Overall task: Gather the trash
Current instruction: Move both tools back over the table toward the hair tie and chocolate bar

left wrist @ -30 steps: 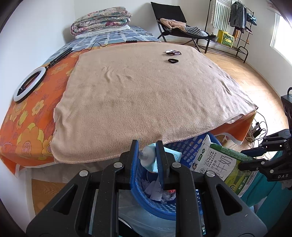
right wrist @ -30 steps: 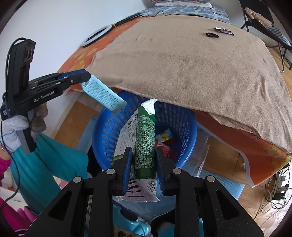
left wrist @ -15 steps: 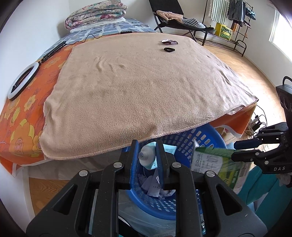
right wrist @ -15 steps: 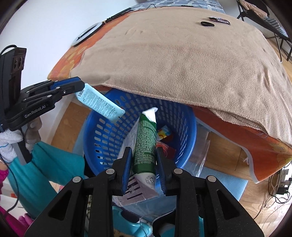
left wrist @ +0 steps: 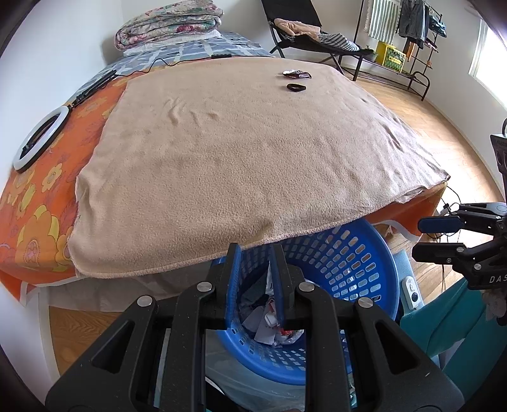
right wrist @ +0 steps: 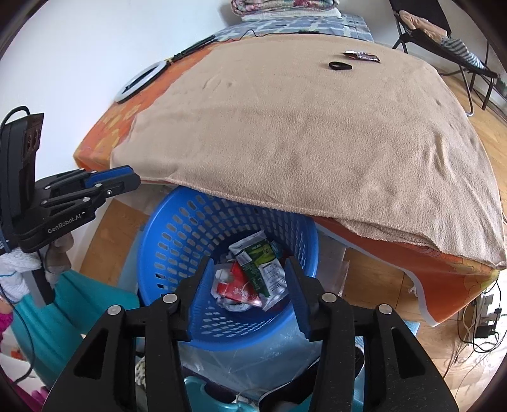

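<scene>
A blue plastic basket [right wrist: 177,234] stands on the floor at the foot of the bed, also in the left wrist view [left wrist: 370,253]. Inside lie a green and white milk carton [right wrist: 261,267], red wrappers and crumpled paper. My right gripper [right wrist: 247,285] is open and empty above the basket. My left gripper [left wrist: 255,279] is open and empty over the basket's left rim; it also shows in the right wrist view [right wrist: 117,182]. A dark wrapper [left wrist: 296,74] and a black ring [left wrist: 296,87] lie far off on the tan blanket [left wrist: 237,152].
The bed has an orange flowered sheet [left wrist: 38,196] with a white ring light [left wrist: 41,138] at its left. A folded quilt [left wrist: 168,23] lies at the head. A black chair [left wrist: 304,28] and clothes rack [left wrist: 408,38] stand beyond. Cables lie on the wooden floor [right wrist: 475,320].
Both grippers opened. The pale blue tube left my left gripper and the milk carton left my right gripper; the carton now lies in the basket.
</scene>
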Demonstrator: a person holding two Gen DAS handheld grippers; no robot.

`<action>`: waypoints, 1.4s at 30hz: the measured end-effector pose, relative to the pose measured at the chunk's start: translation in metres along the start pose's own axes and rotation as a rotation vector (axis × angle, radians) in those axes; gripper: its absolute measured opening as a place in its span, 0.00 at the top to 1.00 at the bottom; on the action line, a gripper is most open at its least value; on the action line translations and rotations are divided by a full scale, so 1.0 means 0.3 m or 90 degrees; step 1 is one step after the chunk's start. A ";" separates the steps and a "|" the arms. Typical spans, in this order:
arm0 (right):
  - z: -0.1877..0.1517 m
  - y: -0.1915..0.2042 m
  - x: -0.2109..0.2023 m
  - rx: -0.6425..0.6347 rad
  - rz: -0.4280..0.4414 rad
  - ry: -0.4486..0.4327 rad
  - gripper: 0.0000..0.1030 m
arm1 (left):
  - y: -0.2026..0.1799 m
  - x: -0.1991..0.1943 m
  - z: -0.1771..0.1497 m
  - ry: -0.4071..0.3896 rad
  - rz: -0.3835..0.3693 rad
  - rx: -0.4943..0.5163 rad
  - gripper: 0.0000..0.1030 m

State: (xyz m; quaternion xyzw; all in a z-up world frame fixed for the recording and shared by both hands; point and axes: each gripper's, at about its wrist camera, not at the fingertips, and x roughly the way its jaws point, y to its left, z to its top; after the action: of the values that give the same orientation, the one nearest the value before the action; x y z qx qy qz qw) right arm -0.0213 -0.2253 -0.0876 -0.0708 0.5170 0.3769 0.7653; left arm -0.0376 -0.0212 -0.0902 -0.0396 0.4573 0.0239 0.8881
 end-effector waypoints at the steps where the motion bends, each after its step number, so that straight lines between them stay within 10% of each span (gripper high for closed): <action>1: 0.005 0.000 -0.006 -0.002 -0.004 -0.006 0.55 | 0.002 0.000 0.000 0.000 0.000 -0.001 0.83; 5: 0.020 0.012 -0.026 -0.014 -0.023 -0.027 0.50 | 0.002 0.000 0.002 0.000 0.000 -0.002 0.81; 9: 0.037 0.020 -0.045 -0.019 -0.040 -0.051 0.40 | 0.004 -0.007 0.007 -0.008 0.002 -0.006 0.56; 42: 0.297 -0.170 -0.165 0.043 -0.137 -0.133 0.28 | -0.092 0.013 0.283 -0.050 -0.043 -0.013 0.37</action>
State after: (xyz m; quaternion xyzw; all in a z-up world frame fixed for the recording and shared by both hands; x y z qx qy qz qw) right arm 0.0686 -0.2418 -0.0196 -0.0605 0.4360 0.2803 0.8530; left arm 0.0356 -0.0409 -0.0431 -0.0630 0.4199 0.0000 0.9054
